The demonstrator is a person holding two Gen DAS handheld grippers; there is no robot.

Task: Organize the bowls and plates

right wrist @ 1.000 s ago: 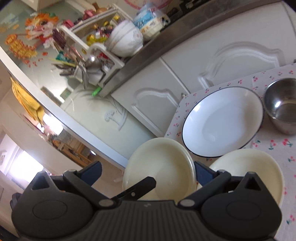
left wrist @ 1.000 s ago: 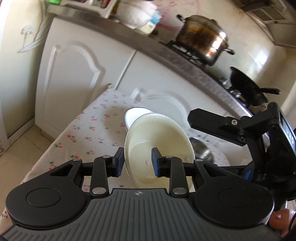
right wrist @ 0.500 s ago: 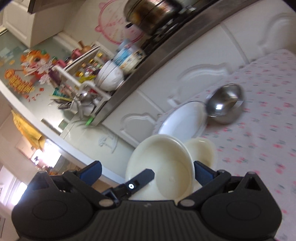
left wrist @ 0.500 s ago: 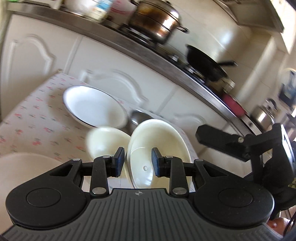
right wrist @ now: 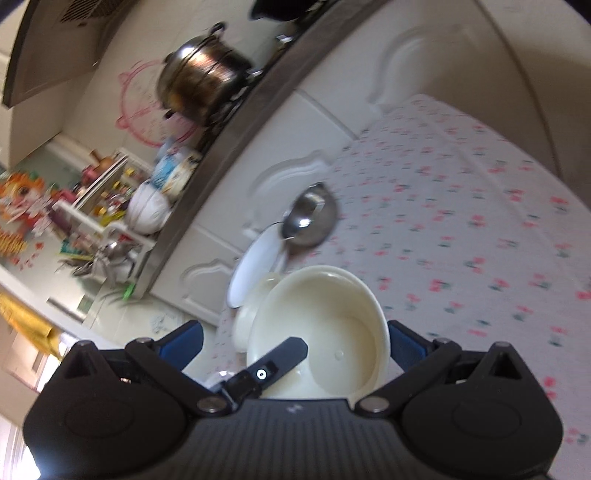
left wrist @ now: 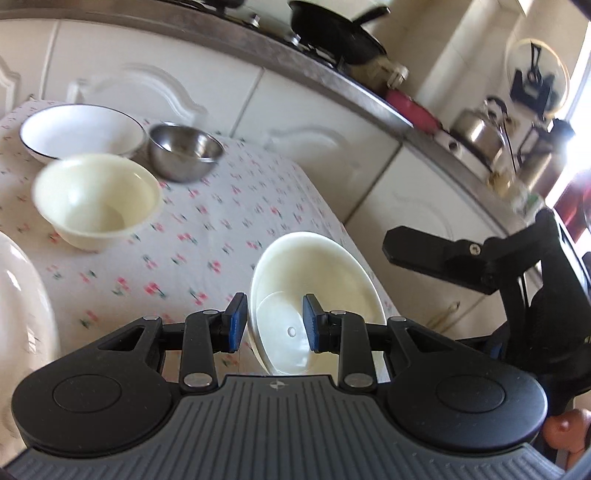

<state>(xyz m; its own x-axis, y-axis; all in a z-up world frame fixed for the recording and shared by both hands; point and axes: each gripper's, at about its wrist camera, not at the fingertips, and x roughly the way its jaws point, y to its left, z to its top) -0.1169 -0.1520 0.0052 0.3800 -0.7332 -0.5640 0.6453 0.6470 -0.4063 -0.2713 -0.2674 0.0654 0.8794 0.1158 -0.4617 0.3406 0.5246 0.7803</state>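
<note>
My left gripper [left wrist: 274,323] is shut on the rim of a cream bowl [left wrist: 325,280] and holds it tilted above the floral tablecloth [left wrist: 229,206]. A second cream bowl [left wrist: 96,201], a steel bowl [left wrist: 184,151] and a white black-rimmed plate [left wrist: 81,131] stand at the table's far left. My right gripper [right wrist: 295,341] is wide open; the held cream bowl [right wrist: 332,325] sits between its fingers, untouched. The steel bowl [right wrist: 310,218] and the white plate [right wrist: 255,266] lie beyond it.
White cabinet doors [left wrist: 314,110] and a grey counter with a black pan [left wrist: 332,33] and a kettle [left wrist: 480,129] run behind the table. A steel pot [right wrist: 203,85] and a dish rack [right wrist: 110,195] stand on the counter. Another pale dish [left wrist: 18,295] is at the left edge.
Both grippers have swung right along the table with the cream bowl. The other bowls and the plate now lie further left and further away.
</note>
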